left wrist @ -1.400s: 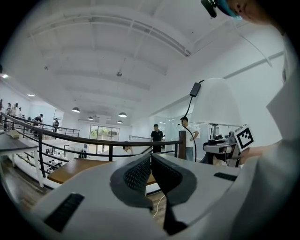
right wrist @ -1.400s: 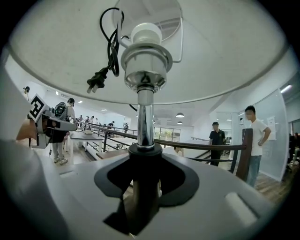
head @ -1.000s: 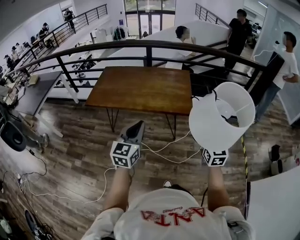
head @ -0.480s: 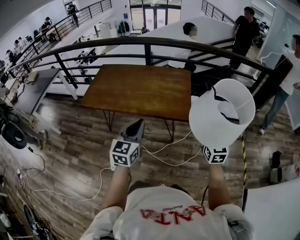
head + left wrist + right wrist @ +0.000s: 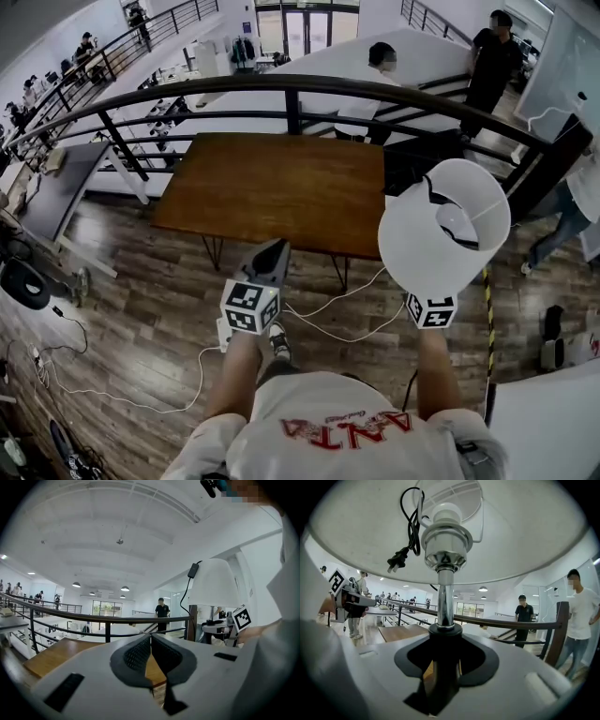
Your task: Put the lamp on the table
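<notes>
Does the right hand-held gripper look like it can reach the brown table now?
Probably not quite yet, but the way looks free: the right hand-held gripper, shut on the lamp, hangs over the floor just short of the table, and nothing stands between them.

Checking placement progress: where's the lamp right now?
The lamp is held in the right claw, at the head view's right, above the floor just off the wooden table's near right corner, not yet on it.

Wooden table (image 5: 281,187) closer than before, shoe (image 5: 278,343) now forward beneath the left hand-held gripper (image 5: 275,251)
</notes>
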Demonstrator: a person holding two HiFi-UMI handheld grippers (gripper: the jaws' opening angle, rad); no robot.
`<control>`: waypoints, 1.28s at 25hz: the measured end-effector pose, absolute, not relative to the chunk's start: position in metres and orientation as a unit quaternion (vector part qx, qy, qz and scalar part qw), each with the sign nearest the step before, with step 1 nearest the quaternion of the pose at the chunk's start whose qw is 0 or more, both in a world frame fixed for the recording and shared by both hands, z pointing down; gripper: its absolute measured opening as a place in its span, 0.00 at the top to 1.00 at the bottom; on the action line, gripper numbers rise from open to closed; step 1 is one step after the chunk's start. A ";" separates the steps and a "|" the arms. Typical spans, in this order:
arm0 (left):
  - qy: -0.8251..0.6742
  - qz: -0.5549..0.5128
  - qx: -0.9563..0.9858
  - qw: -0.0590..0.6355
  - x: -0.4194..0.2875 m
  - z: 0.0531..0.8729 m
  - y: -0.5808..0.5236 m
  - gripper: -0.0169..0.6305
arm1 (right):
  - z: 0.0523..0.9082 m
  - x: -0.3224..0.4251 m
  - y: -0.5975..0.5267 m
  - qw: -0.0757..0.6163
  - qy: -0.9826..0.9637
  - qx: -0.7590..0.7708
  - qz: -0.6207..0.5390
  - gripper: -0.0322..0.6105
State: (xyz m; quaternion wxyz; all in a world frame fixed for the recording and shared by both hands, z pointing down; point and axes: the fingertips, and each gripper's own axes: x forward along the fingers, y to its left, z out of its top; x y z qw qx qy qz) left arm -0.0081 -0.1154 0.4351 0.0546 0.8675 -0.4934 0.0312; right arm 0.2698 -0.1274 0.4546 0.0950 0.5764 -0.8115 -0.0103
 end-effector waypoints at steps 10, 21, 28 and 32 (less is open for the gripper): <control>-0.475 0.034 0.877 0.060 -0.062 0.433 -0.235 0.95 | 0.443 0.218 -0.237 0.091 -0.798 0.595 -0.017 0.74; -0.447 0.036 0.892 0.061 -0.132 0.429 -0.338 0.95 | 0.443 0.147 -0.322 0.068 -0.783 0.618 0.007 0.74; -0.433 0.031 0.898 0.071 -0.142 0.438 -0.364 0.95 | 0.453 0.139 -0.340 0.085 -0.772 0.630 0.011 0.74; -0.430 0.034 0.899 0.074 -0.137 0.443 -0.376 0.95 | 0.454 0.145 -0.355 0.090 -0.770 0.632 0.008 0.74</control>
